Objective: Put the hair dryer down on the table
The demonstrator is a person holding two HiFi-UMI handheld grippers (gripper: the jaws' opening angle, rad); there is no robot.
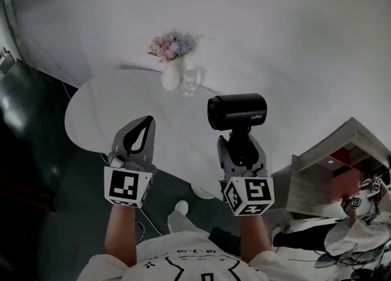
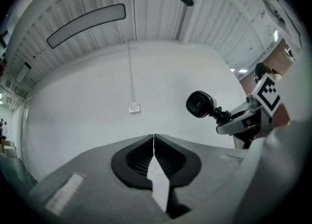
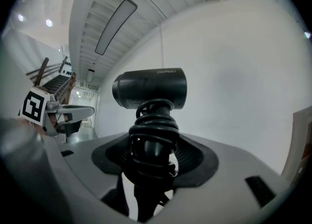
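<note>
Hair dryer: handle upright, barrel level, crosswise.

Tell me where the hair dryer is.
Head view, right of centre: the hair dryer is clamped upright in the right gripper, above the white table.

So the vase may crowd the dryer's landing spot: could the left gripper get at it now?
Probably yes. The left gripper is empty, jaws together, and only bare table lies between it and the vase. The glass stands close on the vase's right, so approach from the left.
</note>
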